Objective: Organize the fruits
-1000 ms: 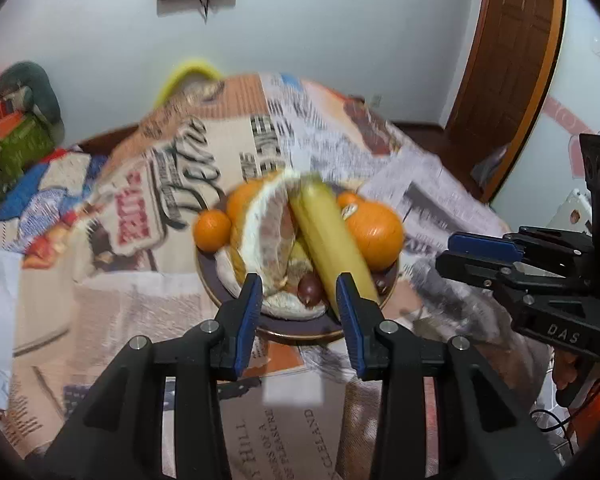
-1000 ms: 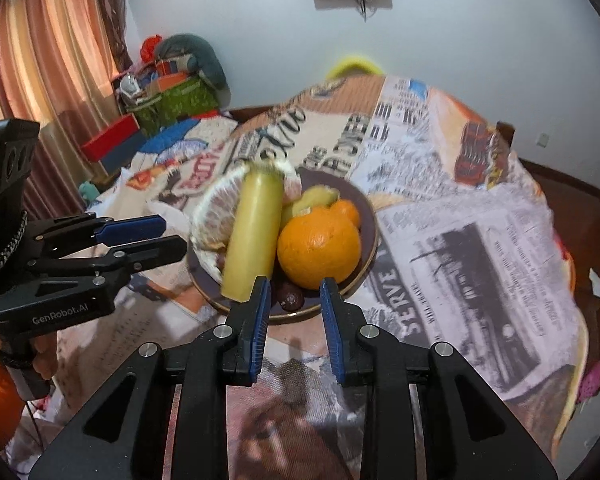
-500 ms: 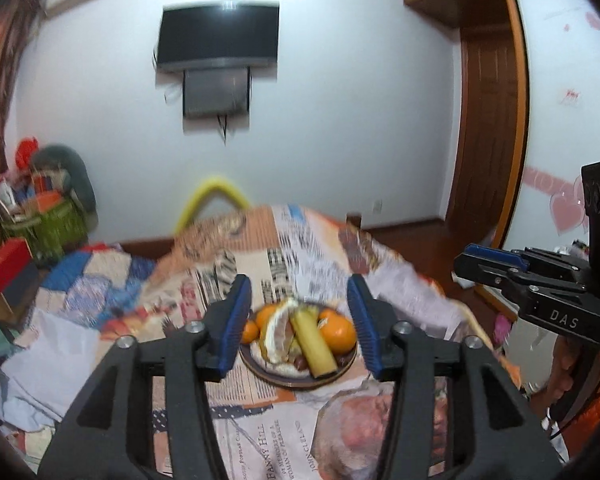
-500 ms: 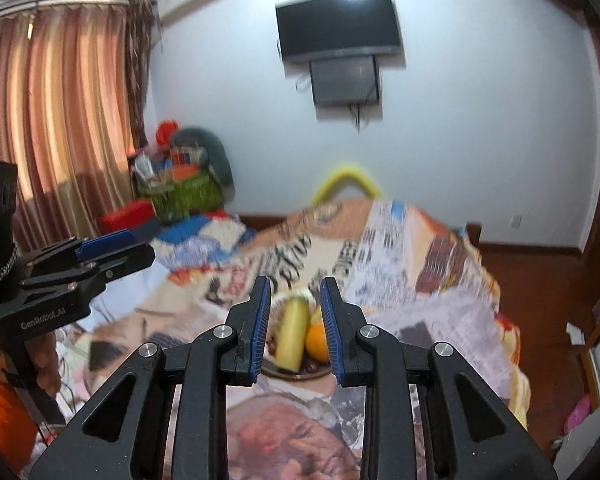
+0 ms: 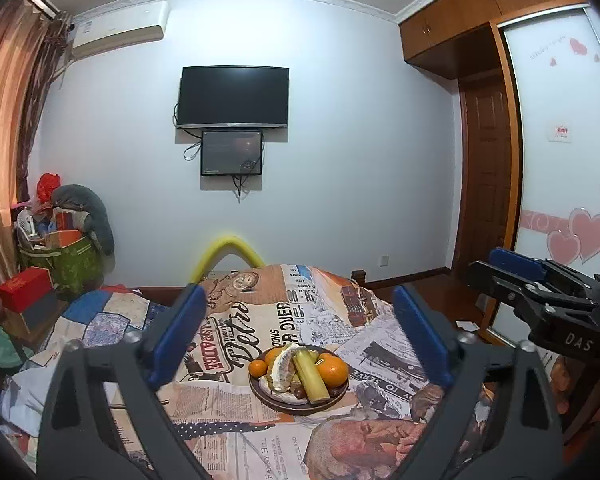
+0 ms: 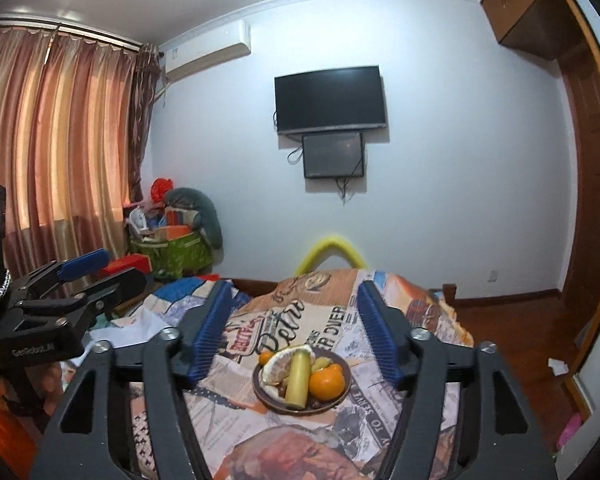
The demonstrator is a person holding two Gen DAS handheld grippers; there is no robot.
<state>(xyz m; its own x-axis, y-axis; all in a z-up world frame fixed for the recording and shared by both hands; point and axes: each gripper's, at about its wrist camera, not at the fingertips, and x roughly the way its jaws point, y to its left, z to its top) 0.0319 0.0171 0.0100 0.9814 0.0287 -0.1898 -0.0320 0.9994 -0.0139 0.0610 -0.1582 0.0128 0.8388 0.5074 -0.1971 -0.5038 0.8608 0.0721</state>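
Plate [image 5: 278,402] of fruit on a newsprint-covered desk [image 5: 236,432], at 12 o'clock from both tongs and well apart from them. Contents: banana [image 5: 309,376] at centre, peeled pomelo [image 5: 281,368] at its 9 o'clock, large orange [image 5: 332,369] at 3 o'clock, small orange [image 5: 257,368] at the left rim. Left tongs [image 5: 296,334]: spread wide, empty. Right tongs [image 6: 294,330]: spread wide, empty.

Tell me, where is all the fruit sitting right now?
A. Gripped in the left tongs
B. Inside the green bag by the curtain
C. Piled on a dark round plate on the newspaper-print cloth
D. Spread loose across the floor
C: the banana, the big orange and the peeled citrus all lie together on the plate, while both tongs stand open and empty, well back from it.
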